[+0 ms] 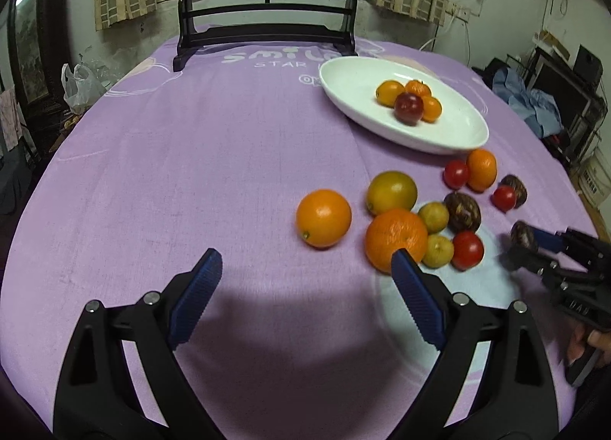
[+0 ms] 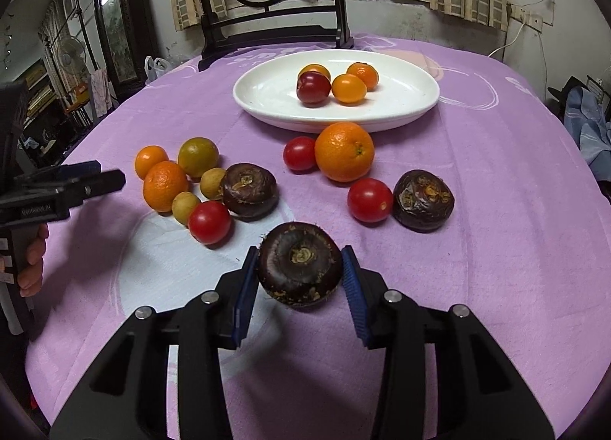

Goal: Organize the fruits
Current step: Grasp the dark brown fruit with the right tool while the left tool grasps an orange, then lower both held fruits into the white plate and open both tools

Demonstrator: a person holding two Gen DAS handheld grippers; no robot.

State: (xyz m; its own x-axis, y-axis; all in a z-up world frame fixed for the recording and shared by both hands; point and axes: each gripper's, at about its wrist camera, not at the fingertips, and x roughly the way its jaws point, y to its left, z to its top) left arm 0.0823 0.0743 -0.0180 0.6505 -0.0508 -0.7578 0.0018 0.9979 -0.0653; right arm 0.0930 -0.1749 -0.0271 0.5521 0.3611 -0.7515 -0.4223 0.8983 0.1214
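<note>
My right gripper (image 2: 299, 260) is shut on a dark brown water chestnut (image 2: 299, 268), its blue pads pressing both sides just above the purple cloth. In the left wrist view the same gripper (image 1: 534, 245) shows at the right edge. My left gripper (image 1: 305, 257) stands wide open with nothing between its fingers, just short of two oranges (image 1: 324, 218) (image 1: 395, 239). A white oval plate (image 2: 267, 96) at the back holds several small oranges and a dark red plum (image 2: 313, 87). Loose tomatoes (image 2: 369, 199), two more water chestnuts (image 2: 423, 199) and small yellow-green fruits lie between.
A black wooden stand (image 1: 267, 35) with a round painted screen stands at the table's far edge. Beyond the left edge lies a plastic bag (image 1: 78, 85). A hand (image 2: 34, 260) holds the left gripper (image 2: 103, 176). Bare purple cloth (image 1: 172, 173) spreads to the left.
</note>
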